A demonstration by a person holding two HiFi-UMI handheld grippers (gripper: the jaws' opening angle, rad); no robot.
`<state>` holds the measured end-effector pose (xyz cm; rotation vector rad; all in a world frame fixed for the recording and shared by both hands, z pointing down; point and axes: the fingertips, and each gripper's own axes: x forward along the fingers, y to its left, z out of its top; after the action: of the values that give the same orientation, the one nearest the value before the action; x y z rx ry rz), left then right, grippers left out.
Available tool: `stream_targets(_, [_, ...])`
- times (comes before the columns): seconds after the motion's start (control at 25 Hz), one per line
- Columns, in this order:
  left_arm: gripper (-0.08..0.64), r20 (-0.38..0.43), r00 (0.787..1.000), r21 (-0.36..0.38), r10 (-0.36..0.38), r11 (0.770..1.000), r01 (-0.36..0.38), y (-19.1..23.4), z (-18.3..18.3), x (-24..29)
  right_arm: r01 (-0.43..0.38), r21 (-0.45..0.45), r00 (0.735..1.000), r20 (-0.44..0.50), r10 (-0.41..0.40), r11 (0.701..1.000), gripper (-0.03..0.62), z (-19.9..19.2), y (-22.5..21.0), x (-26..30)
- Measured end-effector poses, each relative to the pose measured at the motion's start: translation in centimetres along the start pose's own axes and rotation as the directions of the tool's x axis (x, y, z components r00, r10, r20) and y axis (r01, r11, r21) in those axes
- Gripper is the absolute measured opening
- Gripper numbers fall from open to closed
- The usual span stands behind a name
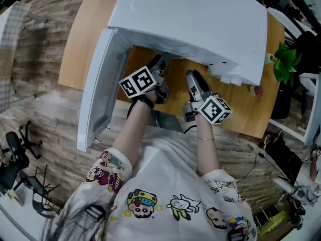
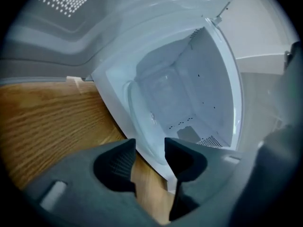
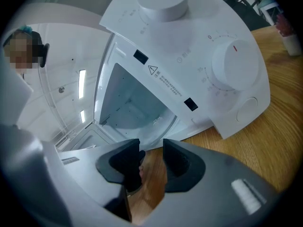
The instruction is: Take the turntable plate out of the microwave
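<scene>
From the head view, the microwave [image 1: 200, 19] sits on the wooden desk [image 1: 85, 49] with its door [image 1: 98, 99] swung wide to the left. That step is done. The left tongs [image 1: 162, 59] and right tongs [image 1: 192, 77] hang side by side just before the opening, neither inside. The plate cannot be seen here, since the top of the microwave hides the inside. A potted plant [image 1: 285, 62] and a small cup [image 1: 258, 90] stand at the right end of the desk, well apart from the work. An office chair [image 1: 17, 149] stands on the floor to the left.

In the left gripper view, the left tongs [image 2: 150, 151] stand apart with nothing between them, only desk and the front lip of the microwave behind. A faint curved rim on the floor inside reads as the clear plate [image 2: 141, 115], apparently still in its place.

In the right gripper view, the right tongs [image 3: 151, 156] are likewise apart and empty, aimed at the lower edge of the opening. The plate [image 3: 158, 119] shows as a pale arc inside. Beside the opening are two knobs [image 3: 235, 65].

Reaching in, gripping the rim and lifting the plate out are all left to do. Nothing blocks the opening, though the front lip and the open door crowd the left side.
</scene>
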<state>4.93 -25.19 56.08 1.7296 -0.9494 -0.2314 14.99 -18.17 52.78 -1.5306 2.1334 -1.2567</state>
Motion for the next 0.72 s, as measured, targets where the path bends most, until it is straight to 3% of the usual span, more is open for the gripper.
stream_targets(0.16, [0.176,0.007,1.000,-0.049,0.012,0.999,-0.012,0.9,0.1,0.6,0.006,0.010,1.000,-0.006,-0.006,1.000,0.152,-0.4,-0.4,-0.2])
stream_targets(0.4, [0.067,0.023,1.000,-0.075,0.001,0.997,0.001,0.9,0.2,0.9,0.012,0.021,1.000,-0.014,-0.011,1.000,0.149,-0.7,-0.8,-0.5])
stream_targets(0.72, [0.057,0.040,0.999,-0.102,-0.003,0.995,0.007,0.7,-0.3,0.6,0.009,0.035,1.000,-0.001,-0.009,0.999,0.146,-0.6,-0.8,-0.7])
